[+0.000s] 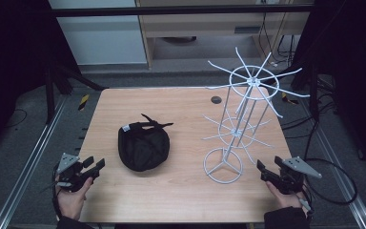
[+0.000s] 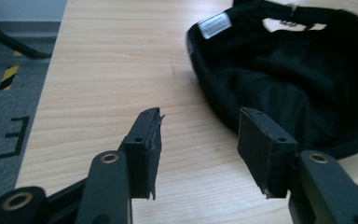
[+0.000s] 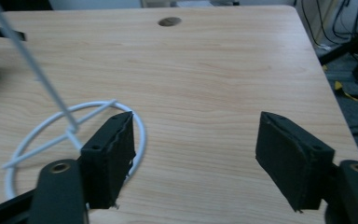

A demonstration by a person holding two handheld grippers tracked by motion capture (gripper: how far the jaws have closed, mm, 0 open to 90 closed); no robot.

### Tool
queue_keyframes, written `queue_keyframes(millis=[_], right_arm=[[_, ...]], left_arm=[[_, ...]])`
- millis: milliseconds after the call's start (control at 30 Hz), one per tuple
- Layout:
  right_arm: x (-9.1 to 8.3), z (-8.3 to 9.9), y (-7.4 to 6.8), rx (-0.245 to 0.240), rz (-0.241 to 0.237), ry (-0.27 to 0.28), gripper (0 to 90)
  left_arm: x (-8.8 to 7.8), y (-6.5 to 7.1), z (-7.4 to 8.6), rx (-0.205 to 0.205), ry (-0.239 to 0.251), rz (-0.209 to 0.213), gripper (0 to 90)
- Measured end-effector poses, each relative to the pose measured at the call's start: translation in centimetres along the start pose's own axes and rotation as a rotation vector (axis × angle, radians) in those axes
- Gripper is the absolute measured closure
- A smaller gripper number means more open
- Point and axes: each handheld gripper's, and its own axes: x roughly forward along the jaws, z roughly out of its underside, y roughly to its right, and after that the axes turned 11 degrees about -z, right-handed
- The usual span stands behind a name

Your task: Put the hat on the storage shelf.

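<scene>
Both grippers sit low at the near table edge, jaws parted and gripping nothing: the left gripper (image 1: 93, 167) at about 8 o'clock, the right gripper (image 1: 269, 165) at about 4 o'clock. Near the table's (image 1: 181, 102) centre lies a black cap (image 1: 143, 147), seemingly upside down, just ahead of the left jaws. A white wire rack (image 1: 240, 119) stands at 3 o'clock, its ring base (image 3: 74, 140) beside the right jaws.

Black tongs (image 1: 94, 165), grey three-cornered plates (image 1: 68, 161)

Right gripper (image 3: 193, 154) jaws apart, nothing between; white wire rack's round base ring (image 3: 140, 128) at 9 o'clock on light wooden table (image 3: 214, 70); small dark hole (image 3: 169, 21) at 12.
</scene>
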Motion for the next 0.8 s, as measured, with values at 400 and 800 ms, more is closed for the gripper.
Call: queue_keyframes(millis=[400,800], right_arm=[[-1.0,1.5,-3.4,-0.041,-0.097,-0.067,42.9],[0.4,1.4,-5.2,-0.083,-0.166,-0.110,49.5]], left_arm=[[-0.9,3.8,-1.0,0.061,0.019,0.111,50.0],[0.5,8.4,-2.2,0.157,-0.007,0.192,47.1]])
